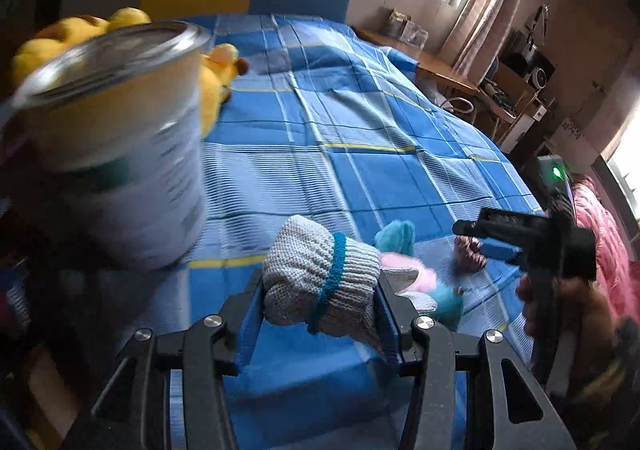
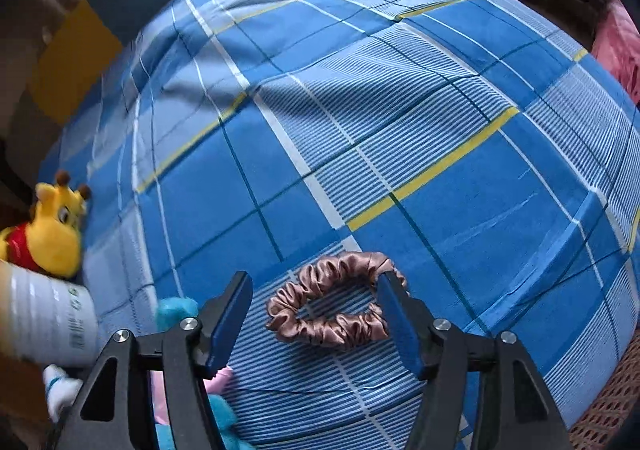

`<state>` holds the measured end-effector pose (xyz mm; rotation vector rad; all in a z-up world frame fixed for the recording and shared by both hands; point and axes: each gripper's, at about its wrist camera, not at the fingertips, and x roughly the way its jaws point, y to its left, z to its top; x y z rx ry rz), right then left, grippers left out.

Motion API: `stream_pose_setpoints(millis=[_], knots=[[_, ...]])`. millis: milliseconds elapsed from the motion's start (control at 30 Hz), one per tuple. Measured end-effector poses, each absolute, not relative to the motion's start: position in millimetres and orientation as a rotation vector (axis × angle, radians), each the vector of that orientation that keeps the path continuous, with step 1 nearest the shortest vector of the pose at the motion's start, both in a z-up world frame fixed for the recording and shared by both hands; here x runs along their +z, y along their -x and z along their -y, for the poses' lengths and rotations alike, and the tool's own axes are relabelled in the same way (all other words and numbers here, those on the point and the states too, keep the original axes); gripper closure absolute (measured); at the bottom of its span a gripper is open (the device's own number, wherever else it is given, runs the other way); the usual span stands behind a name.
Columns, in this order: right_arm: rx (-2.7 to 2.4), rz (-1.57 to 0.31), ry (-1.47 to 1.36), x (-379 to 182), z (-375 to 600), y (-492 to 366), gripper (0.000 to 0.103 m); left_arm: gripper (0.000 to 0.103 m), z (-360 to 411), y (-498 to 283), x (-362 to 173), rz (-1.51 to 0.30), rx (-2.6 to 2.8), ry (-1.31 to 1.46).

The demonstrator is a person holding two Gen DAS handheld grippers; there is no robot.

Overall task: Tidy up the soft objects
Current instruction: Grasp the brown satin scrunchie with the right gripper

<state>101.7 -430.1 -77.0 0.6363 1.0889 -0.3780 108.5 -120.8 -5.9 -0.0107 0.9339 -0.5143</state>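
A can (image 1: 116,153) stands at the left by a yellow plush (image 1: 218,77). The left gripper (image 1: 320,310) pinches a grey knit sock (image 1: 320,274) (teal band) above the bed (image 1: 360,121). The right gripper (image 2: 316,314), spread, straddles a brown scrunchie (image 2: 332,302) lying on the cover.

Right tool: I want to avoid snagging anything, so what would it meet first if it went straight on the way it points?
Most likely the brown scrunchie, lying on the blue plaid bedcover between the right tool's open fingers; depth is unclear.
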Motion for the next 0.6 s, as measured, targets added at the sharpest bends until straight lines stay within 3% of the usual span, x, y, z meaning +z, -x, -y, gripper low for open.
stream_pose_setpoints(millis=[167,367,467,600], knots=[[-0.442,-1.123,-0.482,-79.0,419.5,-107.8,0.037,0.052,94.3,-84.8,-18.2,-0.917,-0.468,-0.010],[-0.494,-1.172,-0.435,-87.2,421.8,-107.1,0.038,0.052,81.2,-84.3,-59.8,-1.030,-0.439,0.004],[-0.515,-1.173,-0.399,-85.4,420.3,-105.5,0.073,0.052,78.7,-86.0,-69.6,-1.043,-0.435,0.029],[-0.502,-1.190,-0.349,-85.9,413.5,-108.0,0.075,0.051,81.7,-85.4,-74.6,-1.042,-0.430,0.008]])
